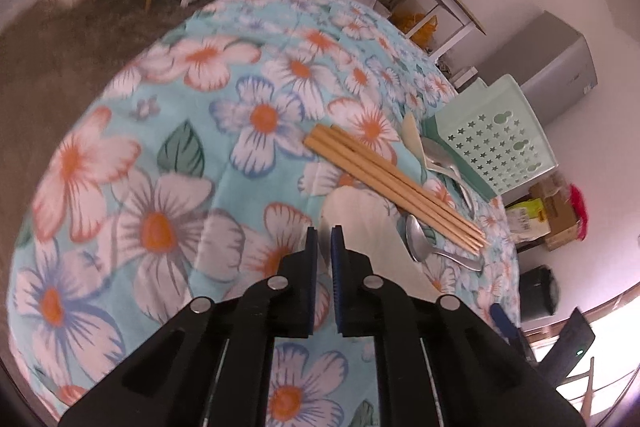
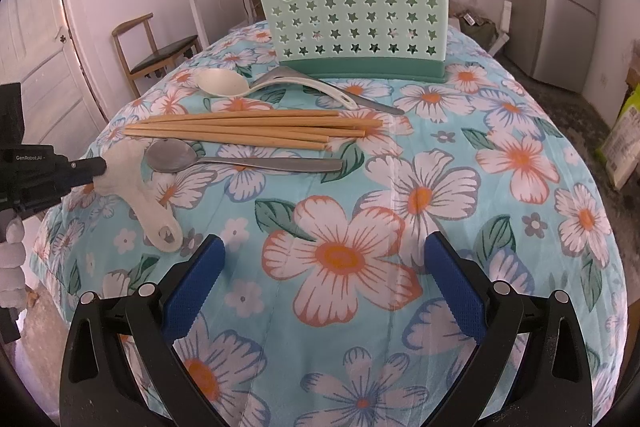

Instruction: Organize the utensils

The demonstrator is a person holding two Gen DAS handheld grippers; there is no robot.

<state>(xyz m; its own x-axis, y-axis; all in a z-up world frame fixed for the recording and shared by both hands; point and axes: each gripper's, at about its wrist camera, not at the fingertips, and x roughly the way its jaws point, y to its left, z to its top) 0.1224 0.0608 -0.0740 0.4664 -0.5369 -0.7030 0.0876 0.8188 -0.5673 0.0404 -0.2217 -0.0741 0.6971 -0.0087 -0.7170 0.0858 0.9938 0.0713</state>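
1. The left tool (image 1: 325,241) has its jaws pressed almost together on the edge of the white scoop (image 2: 138,187), near its broad end; the handle with its hole lies free toward 6 o'clock in the right view.
2. The right tool (image 2: 324,259) is spread wide and holds nothing, above the floral cloth (image 2: 420,195) on the table.
3. The rest waits in rows: 4 chopsticks (image 2: 248,129) side by side, a steel spoon (image 2: 240,161) just below them, a white spoon (image 2: 240,87) and a steel server (image 2: 360,98) crossing above, at 12 o'clock near the foot of the rack (image 2: 352,7).
4. The rack stands upright at the table's far edge; nothing shows above its rim, so I judge sorting has barely begun.
5. Step in hand, I judge: picking up the scoop with the left tool.
6. Next calls for lifting it clear of the steel spoon's bowl, which sits just beside it, then carrying it to the rack and lowering it handle first.
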